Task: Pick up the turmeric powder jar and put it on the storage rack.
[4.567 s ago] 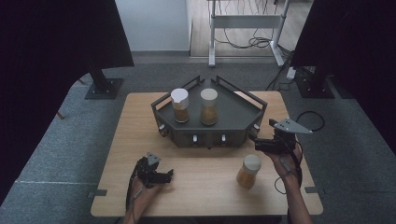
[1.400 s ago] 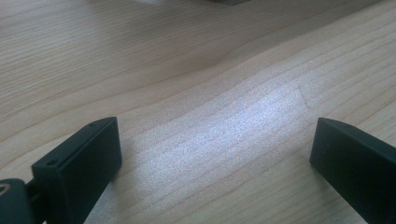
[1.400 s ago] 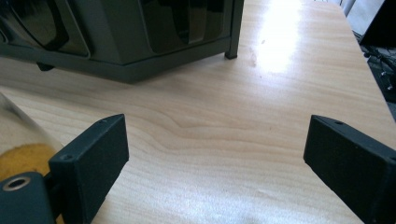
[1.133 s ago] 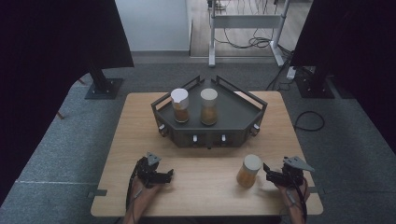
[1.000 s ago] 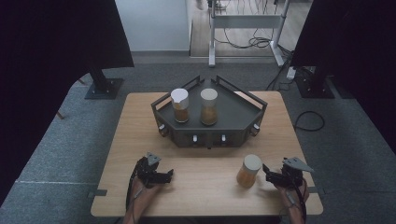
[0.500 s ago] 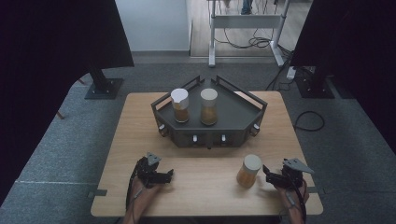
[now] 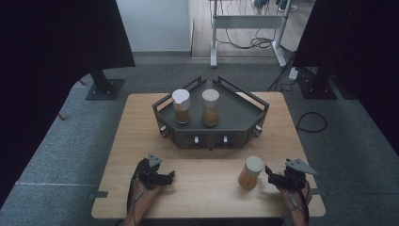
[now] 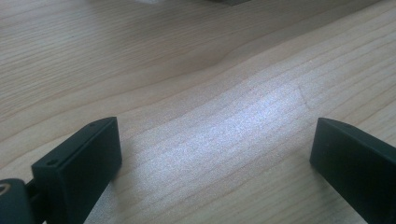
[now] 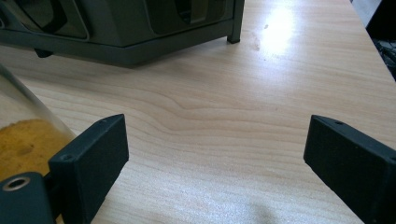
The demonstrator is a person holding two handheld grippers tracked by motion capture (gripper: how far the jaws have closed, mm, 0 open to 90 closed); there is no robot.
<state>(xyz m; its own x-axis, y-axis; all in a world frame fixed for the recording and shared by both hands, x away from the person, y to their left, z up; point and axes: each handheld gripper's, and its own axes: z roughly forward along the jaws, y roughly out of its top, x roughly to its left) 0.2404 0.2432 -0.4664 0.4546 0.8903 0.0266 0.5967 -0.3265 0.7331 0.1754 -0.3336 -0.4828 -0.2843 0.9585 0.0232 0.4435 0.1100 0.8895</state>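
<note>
Wooden desk: two capped spice jars stood in the dark angular rack; a third jar waited outside, beside the wide-open, empty right tool.

The left gripper hangs low over the table, jaws wide apart with only bare wood grain between them. A pale sheen lies on the wood just ahead, between the jaws.
</note>
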